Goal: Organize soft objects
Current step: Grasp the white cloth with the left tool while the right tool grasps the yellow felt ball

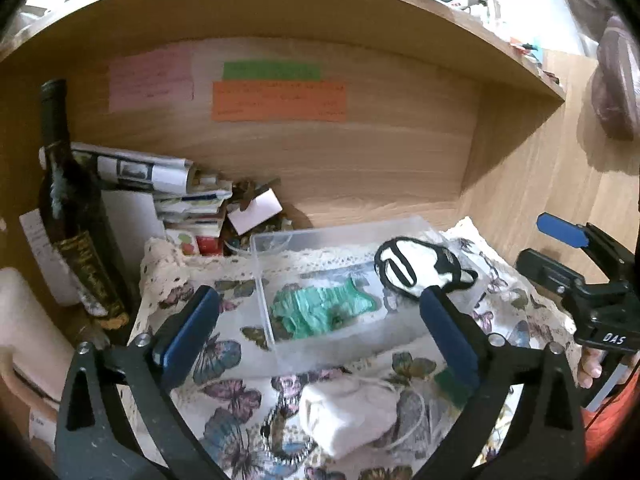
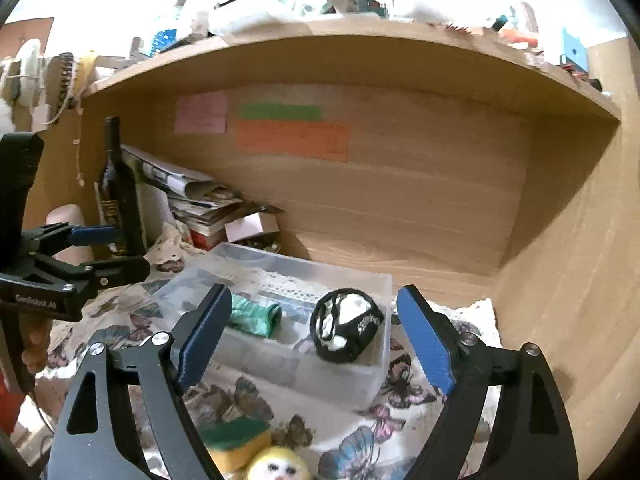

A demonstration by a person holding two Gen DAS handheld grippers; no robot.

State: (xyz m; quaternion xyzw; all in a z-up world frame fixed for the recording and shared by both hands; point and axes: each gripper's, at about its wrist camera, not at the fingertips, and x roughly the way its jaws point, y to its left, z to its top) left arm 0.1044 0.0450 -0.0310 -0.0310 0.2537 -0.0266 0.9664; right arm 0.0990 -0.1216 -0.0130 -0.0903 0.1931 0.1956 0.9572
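A clear plastic box sits on a butterfly-print cloth. Inside lie a green cloth and a black-and-white soft ball. A white pouch lies on the cloth in front of the box. A green-and-yellow sponge and a yellow plush toy lie near the right gripper. My left gripper is open and empty over the box front. My right gripper is open and empty, hovering before the box.
A dark wine bottle stands at the left beside stacked papers and books. Coloured notes are stuck on the wooden back wall. A shelf board with clutter runs overhead. The wooden side wall is at the right.
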